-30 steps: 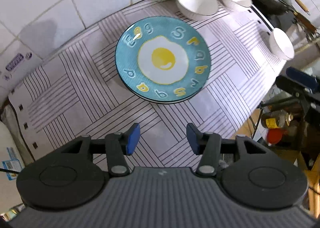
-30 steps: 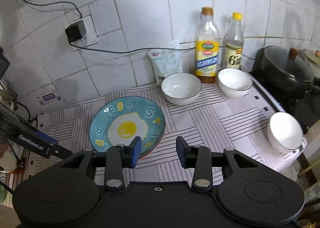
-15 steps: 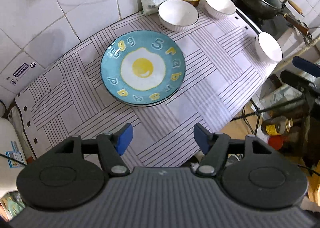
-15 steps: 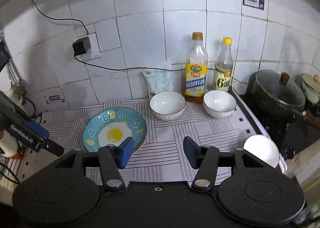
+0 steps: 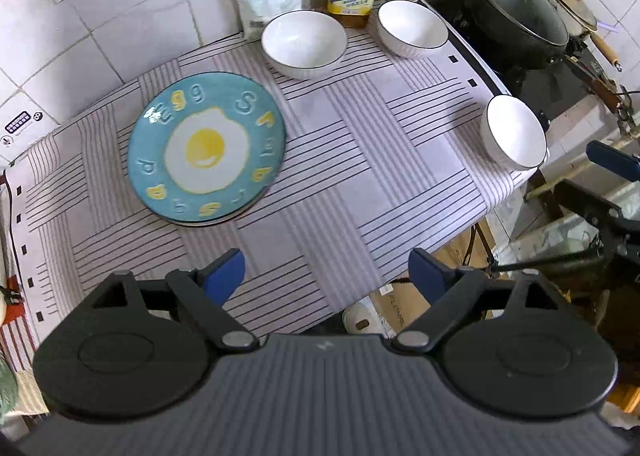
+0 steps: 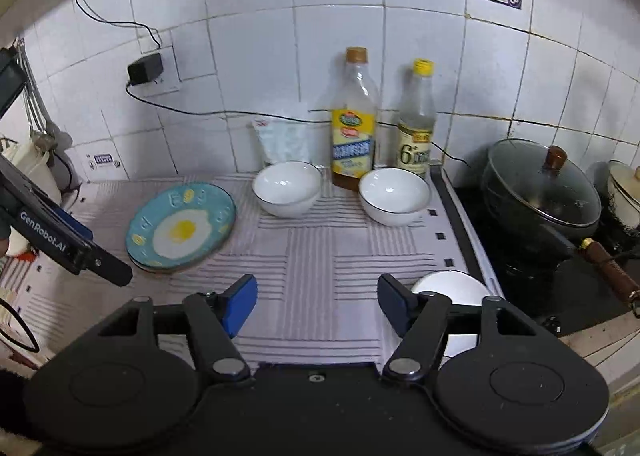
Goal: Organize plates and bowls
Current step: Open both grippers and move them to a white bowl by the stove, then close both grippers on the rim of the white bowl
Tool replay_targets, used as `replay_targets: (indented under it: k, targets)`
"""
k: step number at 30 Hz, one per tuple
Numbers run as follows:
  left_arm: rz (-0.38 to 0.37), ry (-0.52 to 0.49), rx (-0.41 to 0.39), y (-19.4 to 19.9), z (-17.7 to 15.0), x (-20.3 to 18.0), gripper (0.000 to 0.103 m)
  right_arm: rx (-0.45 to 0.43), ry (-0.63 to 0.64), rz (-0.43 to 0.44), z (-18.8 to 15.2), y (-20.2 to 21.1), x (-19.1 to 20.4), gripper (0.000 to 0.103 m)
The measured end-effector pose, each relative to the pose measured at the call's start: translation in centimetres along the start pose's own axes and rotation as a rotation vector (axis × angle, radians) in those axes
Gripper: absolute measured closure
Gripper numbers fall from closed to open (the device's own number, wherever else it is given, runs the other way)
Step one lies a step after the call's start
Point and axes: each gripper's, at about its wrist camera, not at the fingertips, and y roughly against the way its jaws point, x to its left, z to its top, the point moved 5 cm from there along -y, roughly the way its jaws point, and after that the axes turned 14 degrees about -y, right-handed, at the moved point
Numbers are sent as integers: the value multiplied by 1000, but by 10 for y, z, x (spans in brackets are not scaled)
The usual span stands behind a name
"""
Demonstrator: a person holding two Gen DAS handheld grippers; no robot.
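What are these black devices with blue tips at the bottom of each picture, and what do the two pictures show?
Each is a hand-held gripper, not a robot arm: a person carries one in each hand. A wide-angle camera on each looks forward along its two fingers, so you see the left gripper in one picture and the right gripper in the other. Both look down at the same counter, covered by a striped cloth.

On the cloth lie a blue plate with a fried-egg design, seemingly on top of another plate, and three white bowls: two at the back near the bottles and one at the cloth's edge beside the stove. A lidded dark pot stands on the stove.

Nothing is held: the jaws of both grippers are opening, with nothing between them.
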Motion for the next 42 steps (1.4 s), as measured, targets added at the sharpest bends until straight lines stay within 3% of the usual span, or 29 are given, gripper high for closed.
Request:
replay_targets:
  k: [4, 8, 13, 17, 24, 26, 29, 32, 39, 41, 42]
  targets:
    - [18, 24, 5, -12, 7, -26, 9, 13, 23, -9, -4, -2, -29, 28]
    - [19, 50, 24, -23, 14, -44, 9, 3, 49, -9, -6, -5, -54, 10]
    - [64, 62, 11, -34, 33, -60, 9, -5, 34, 17, -9, -20, -84, 8]
    - [75, 59, -14, -46, 45, -70, 8, -11, 27, -36, -23, -44, -109, 7]
    - [22, 46, -86, -79, 75, -94, 8, 38, 65, -64, -55, -81, -138, 7]
    - [37, 34, -130, -95, 86, -100, 8, 15, 43, -49, -60, -88, -145, 7]
    - [11, 16, -134, -121, 99, -114, 8, -20, 34, -17, -68, -99, -154, 7]
    - [-30, 12, -165, -140, 114, -128, 8, 31, 19, 24, -75, -113, -163, 7]
    - [-123, 123, -183, -168, 133, -138, 8, -5, 40, 13, -82, -133, -174, 7]
    - [-114, 98, -178, -175, 139, -143, 17, -25, 66, 7, -83, -137, -174, 7]
    - [-112, 89, -166, -178, 140, -147, 37, -35, 75, 7, -82, -139, -174, 7]
